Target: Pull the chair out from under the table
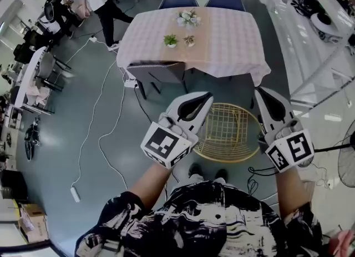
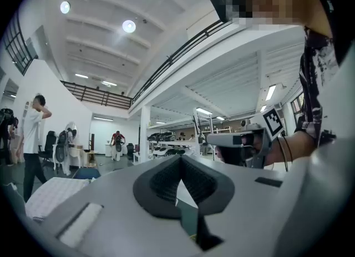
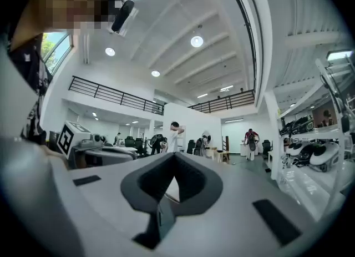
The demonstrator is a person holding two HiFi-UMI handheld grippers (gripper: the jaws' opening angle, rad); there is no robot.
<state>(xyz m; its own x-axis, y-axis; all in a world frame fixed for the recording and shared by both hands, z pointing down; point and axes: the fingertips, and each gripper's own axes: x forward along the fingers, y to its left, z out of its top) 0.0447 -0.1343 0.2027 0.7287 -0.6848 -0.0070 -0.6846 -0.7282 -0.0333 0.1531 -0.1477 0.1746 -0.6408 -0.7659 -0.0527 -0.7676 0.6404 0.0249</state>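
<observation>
A gold wire chair [image 1: 227, 134] stands clear of the table [image 1: 222, 34], just in front of my feet. The table wears a checked cloth, also glimpsed in the left gripper view [image 2: 52, 195]. My left gripper [image 1: 208, 96] is held up level over the chair's left side, jaws shut and empty [image 2: 180, 159]. The right gripper [image 1: 259, 90] hovers by the chair's right side, likewise shut on nothing [image 3: 175, 156]. Neither gripper touches the chair. Each gripper shows in the other's view, the right one [image 2: 238, 139] and the left one [image 3: 94, 150].
A grey chair [image 1: 158, 72] is tucked under the table's near left edge, and two blue chairs [image 1: 177, 0] stand at the far side. Small plants [image 1: 171, 40] sit on the cloth. Cables [image 1: 91, 134] and a power strip [image 1: 75, 193] lie on the floor at left. A fan [image 1: 346, 161] stands at right.
</observation>
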